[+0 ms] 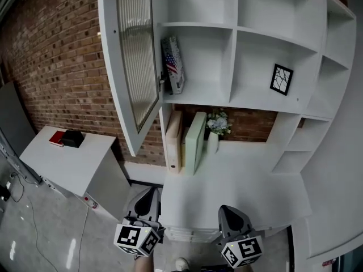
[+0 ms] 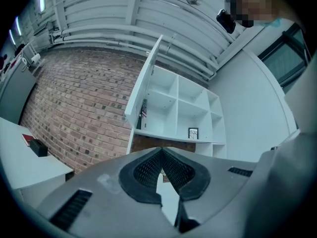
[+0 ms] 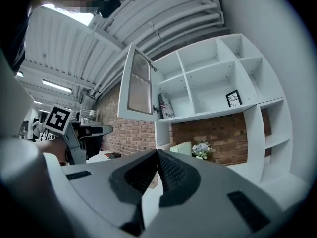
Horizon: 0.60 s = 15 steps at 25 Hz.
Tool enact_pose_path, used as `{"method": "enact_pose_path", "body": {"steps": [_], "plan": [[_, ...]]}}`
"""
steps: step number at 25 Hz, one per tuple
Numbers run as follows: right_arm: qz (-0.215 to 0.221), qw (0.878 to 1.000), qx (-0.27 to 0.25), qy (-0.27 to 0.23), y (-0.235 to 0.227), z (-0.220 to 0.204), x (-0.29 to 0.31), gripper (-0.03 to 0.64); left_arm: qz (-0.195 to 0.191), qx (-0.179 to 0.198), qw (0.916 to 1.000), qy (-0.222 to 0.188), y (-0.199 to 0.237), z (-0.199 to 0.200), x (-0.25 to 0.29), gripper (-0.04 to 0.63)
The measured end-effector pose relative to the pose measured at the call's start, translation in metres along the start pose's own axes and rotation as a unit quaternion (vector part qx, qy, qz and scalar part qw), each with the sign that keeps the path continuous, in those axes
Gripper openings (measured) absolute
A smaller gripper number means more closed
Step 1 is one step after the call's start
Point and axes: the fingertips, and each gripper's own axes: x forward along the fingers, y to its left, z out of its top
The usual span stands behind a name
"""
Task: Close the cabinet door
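Note:
The cabinet door (image 1: 136, 67), white-framed with ribbed glass, stands swung open to the left of the white shelf unit (image 1: 235, 27); it also shows in the left gripper view (image 2: 143, 86) and in the right gripper view (image 3: 138, 86). My left gripper (image 1: 151, 190) is low at the desk's near left corner, well below the door and apart from it. Its jaws meet at the tips (image 2: 162, 150) with nothing between them. My right gripper (image 1: 226, 208) hovers over the desk's front edge, also shut and empty (image 3: 157, 152).
A flag-covered book (image 1: 173, 64) leans in the cubby behind the door. A framed picture (image 1: 281, 79) stands further right. Upright folders (image 1: 187, 140) and a small flower vase (image 1: 218, 122) sit on the white desk (image 1: 238, 180). A side table (image 1: 68, 163) stands left by the brick wall.

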Motion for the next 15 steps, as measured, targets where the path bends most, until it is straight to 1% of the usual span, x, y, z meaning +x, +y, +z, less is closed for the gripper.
{"method": "enact_pose_path", "body": {"steps": [4, 6, 10, 15], "plan": [[-0.007, 1.000, -0.001, 0.005, -0.002, -0.006, 0.033, 0.000, -0.005, 0.006, 0.9999, -0.009, 0.022, 0.002, 0.021, 0.014], [-0.013, 1.000, 0.003, 0.007, -0.003, -0.010, 0.044, 0.000, -0.005, 0.003, 0.9999, -0.009, 0.030, 0.000, 0.027, 0.014], [-0.015, 1.000, 0.005, 0.013, -0.001, -0.010, 0.051, 0.001, -0.002, 0.000, 1.0000, -0.007, 0.041, 0.002, 0.032, 0.014], [-0.016, 1.000, 0.002, 0.009, -0.001, -0.006, 0.057, 0.001, 0.003, 0.000, 0.9997, -0.024, 0.049, 0.016, 0.032, 0.014]]}}
